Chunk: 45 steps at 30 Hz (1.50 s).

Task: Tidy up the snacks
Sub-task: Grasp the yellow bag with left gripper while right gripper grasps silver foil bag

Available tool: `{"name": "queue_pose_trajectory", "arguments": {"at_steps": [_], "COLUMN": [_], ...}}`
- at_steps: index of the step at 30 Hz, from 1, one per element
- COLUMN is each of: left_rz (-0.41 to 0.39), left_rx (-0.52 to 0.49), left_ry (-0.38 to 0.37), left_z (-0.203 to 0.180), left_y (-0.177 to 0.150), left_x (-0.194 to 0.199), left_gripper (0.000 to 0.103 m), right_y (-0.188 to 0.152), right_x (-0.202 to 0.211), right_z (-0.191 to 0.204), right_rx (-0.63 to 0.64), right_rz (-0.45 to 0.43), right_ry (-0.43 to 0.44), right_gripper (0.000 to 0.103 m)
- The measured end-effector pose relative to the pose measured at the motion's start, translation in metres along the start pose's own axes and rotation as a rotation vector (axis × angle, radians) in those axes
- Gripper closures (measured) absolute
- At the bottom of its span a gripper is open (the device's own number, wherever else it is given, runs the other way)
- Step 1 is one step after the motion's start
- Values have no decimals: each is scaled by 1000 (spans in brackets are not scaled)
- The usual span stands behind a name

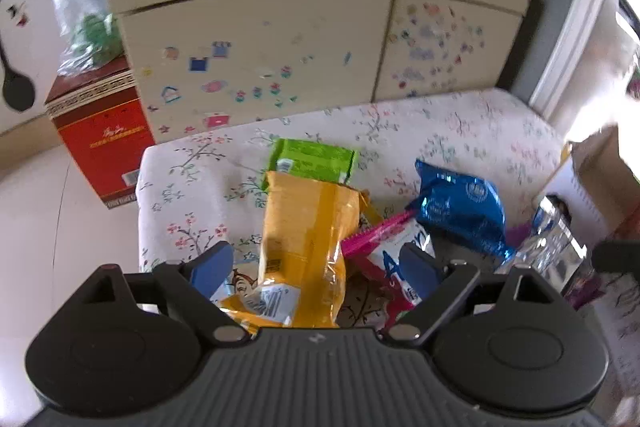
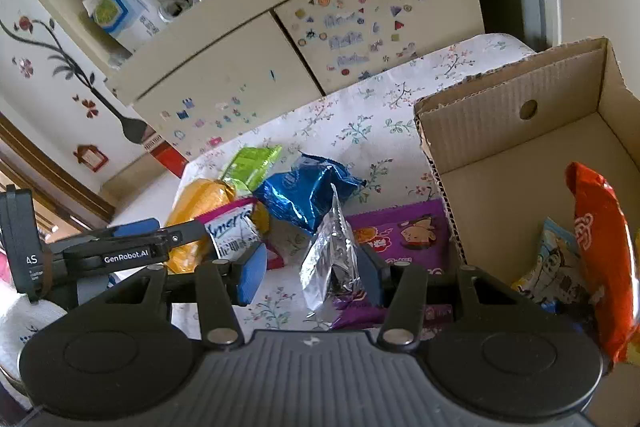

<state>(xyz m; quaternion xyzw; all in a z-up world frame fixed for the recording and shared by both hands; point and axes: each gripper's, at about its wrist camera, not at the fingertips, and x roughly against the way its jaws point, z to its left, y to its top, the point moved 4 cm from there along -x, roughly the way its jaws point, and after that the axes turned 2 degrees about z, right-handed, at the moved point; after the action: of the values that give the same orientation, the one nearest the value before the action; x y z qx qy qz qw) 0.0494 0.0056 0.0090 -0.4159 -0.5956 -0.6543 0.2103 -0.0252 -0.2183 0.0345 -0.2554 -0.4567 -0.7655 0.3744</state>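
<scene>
The yellow snack bag point(image 1: 308, 239) is being straddled by the wide-open, empty left tongs point(image 1: 316, 269), while the half-open right tongs point(image 2: 312, 269) are being held around a silver packet point(image 2: 334, 259), grip unclear, so slipping is being risked.

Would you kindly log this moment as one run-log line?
left gripper: open over yellow bag | right gripper: open around silver packet | box: partly filled

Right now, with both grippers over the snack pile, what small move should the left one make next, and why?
Probably lower the left gripper a little further and close on the yellow packet. Its jaws stand open on either side of that packet, not yet pressing it. The cardboard box already holds an orange bag, so the packet likely goes there.
</scene>
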Motion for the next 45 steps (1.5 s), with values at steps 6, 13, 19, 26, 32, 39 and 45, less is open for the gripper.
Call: {"name": "queue_pose_trajectory", "arguments": {"at_steps": [6,13,19,26,32,39,45], "left_rz": [22,34,32,40,41,29,31], "left_rx": [-49,-73,-57,-50,-48,-1,18], "left_ry": [-14,-19,-37,-42,-22,-11,-11], "left_z": [-4,-4,-2,-3,-1,8,11], "left_y": [-2,-4,-3,-5,-9,-11,-14], "left_x": [-15,-27,-32,-31,-27,-15,-10], "left_gripper": [13,13,13,43,55,56,57], "right_y": [-1,-5,-7,-11,-11,-7,-8], "right_x": [-16,-34,-42,-38,-32,-25,-27], "right_z": [2,9,12,22,31,36,36], "right_rx": [36,123,171,231,258,257,248], "right_rz": [30,49,71,51,21,-8,-1], "right_ry": [-33,-101,-133,-120,-109,-85,-61], "right_gripper": [46,46,51,75,81,86,87]}}
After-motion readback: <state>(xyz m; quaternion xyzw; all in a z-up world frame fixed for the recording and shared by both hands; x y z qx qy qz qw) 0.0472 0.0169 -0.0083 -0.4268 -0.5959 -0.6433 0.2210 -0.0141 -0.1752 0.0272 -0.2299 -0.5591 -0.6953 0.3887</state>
